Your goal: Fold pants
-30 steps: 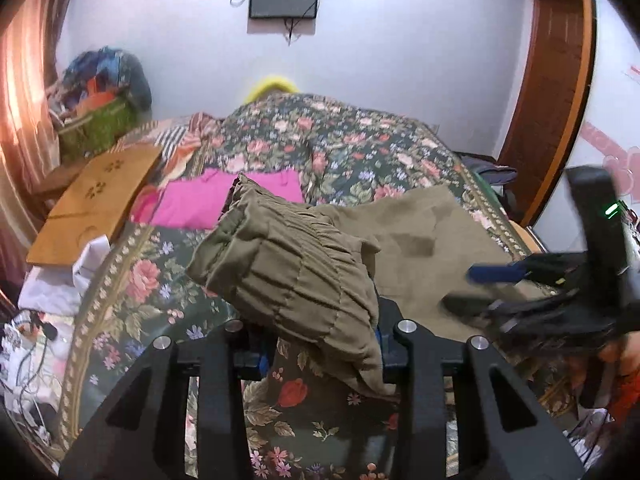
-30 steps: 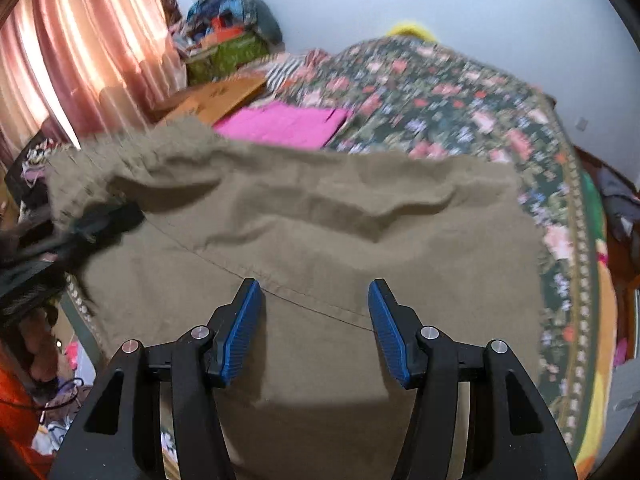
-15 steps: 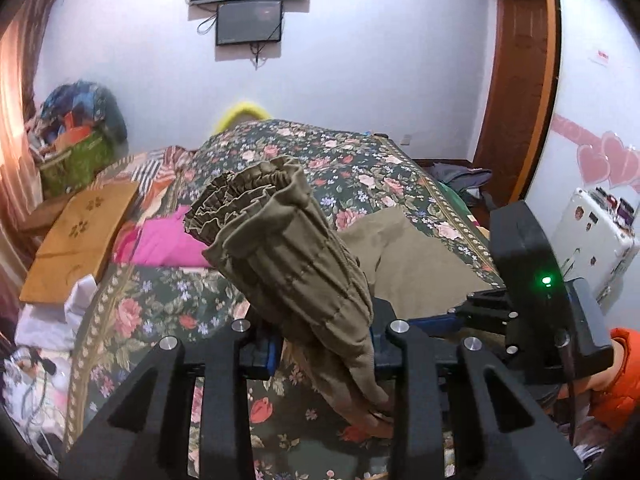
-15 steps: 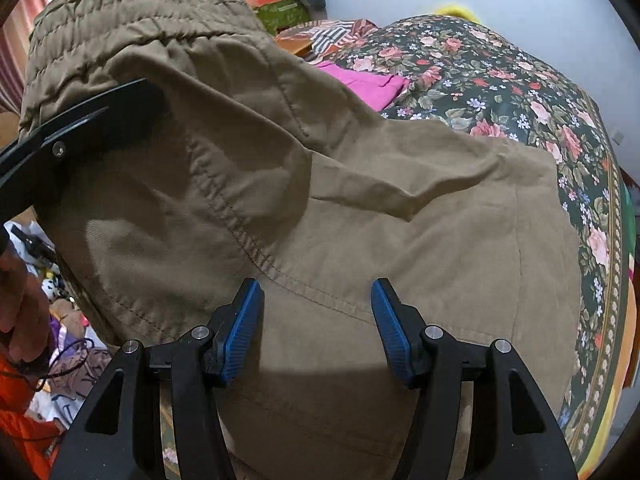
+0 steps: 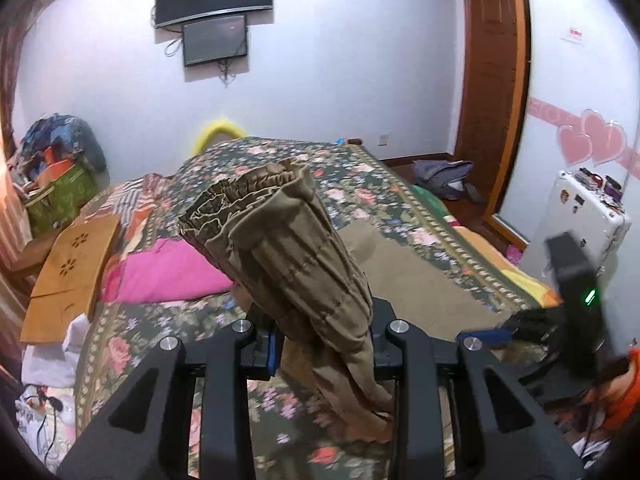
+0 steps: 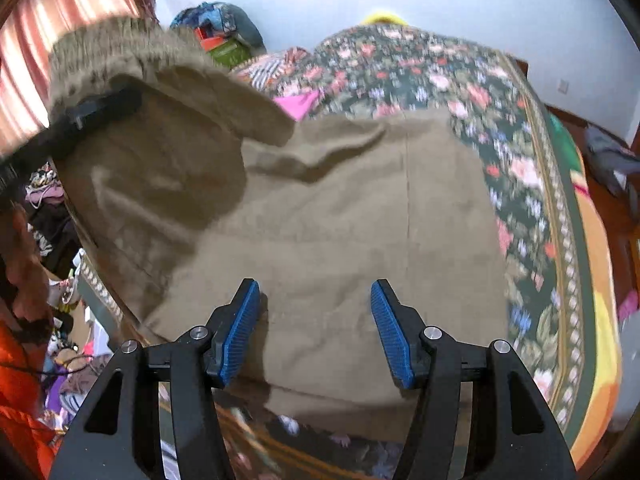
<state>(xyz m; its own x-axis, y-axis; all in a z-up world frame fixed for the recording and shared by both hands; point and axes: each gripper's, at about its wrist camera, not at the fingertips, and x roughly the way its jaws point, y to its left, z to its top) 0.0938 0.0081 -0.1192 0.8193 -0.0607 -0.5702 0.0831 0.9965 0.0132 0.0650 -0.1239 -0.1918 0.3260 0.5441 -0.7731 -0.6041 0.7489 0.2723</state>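
The olive-brown pants (image 5: 296,264) have a ruffled elastic waistband. My left gripper (image 5: 322,344) is shut on the waistband end and holds it lifted above the bed, the band standing up between the jaws. The rest of the pants (image 6: 340,216) lies spread on the floral bedspread (image 6: 520,184). My right gripper (image 6: 316,328) is open, its blue pads (image 6: 240,328) hovering just over the flat cloth near the bed's near edge. It also shows in the left wrist view (image 5: 520,328) at the right. The left gripper shows at the upper left of the right wrist view (image 6: 92,112), holding the raised band.
A pink garment (image 5: 168,272) lies on the bed to the left. A wooden board (image 5: 72,272) and a green basket of clothes (image 5: 56,196) stand left of the bed. A white case (image 5: 584,216) and a door (image 5: 492,92) are at the right. Clutter covers the floor at the left (image 6: 60,320).
My left gripper has raised the waistband higher and tilted upward, so more wall and the TV show. My right gripper has stayed open over the cloth and shifted a little.
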